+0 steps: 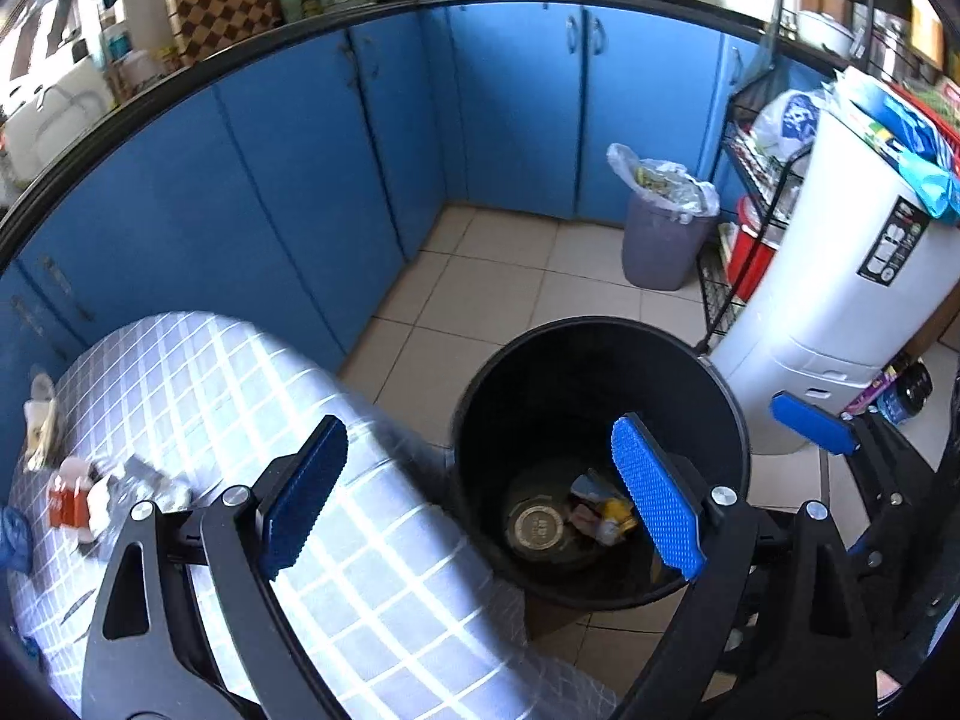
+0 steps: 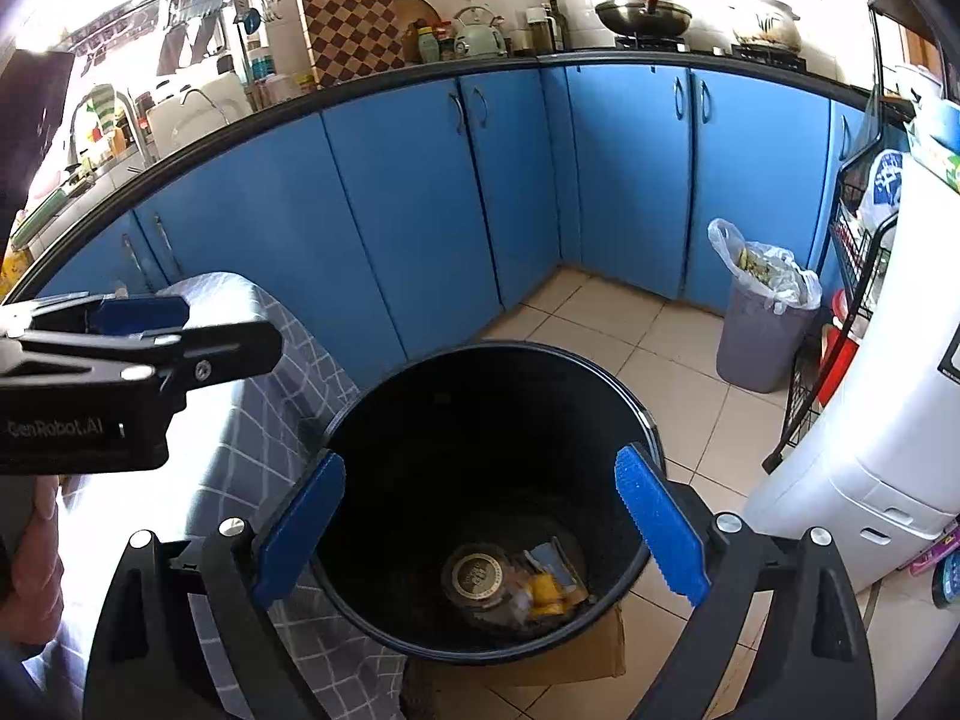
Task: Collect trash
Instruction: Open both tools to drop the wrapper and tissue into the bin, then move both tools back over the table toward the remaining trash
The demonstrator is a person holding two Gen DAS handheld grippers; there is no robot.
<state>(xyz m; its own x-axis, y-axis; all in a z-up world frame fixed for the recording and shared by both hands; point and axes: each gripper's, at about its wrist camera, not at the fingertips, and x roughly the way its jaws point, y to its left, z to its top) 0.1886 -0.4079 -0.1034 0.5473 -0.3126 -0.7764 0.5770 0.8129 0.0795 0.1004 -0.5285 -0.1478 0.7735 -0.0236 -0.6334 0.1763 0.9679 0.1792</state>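
Observation:
A black round bin (image 1: 600, 360) stands on the floor beside a table with a checked grey cloth (image 1: 198, 372); it also shows in the right wrist view (image 2: 498, 372). Inside lie a round tin lid (image 2: 477, 576) and crumpled wrappers (image 2: 546, 588). My left gripper (image 1: 480, 492) is open and empty, between the table edge and the bin. My right gripper (image 2: 480, 540) is open and empty above the bin's mouth. An orange-and-white wrapper (image 1: 69, 498) and crumpled foil (image 1: 150, 480) lie on the table at the left.
Blue kitchen cabinets (image 2: 420, 210) run along the back. A grey lined bin (image 2: 762, 324) full of waste stands in the corner. A white appliance (image 2: 888, 420) and a black wire rack (image 1: 750, 192) are at the right. A cardboard box (image 2: 576, 654) sits under the black bin.

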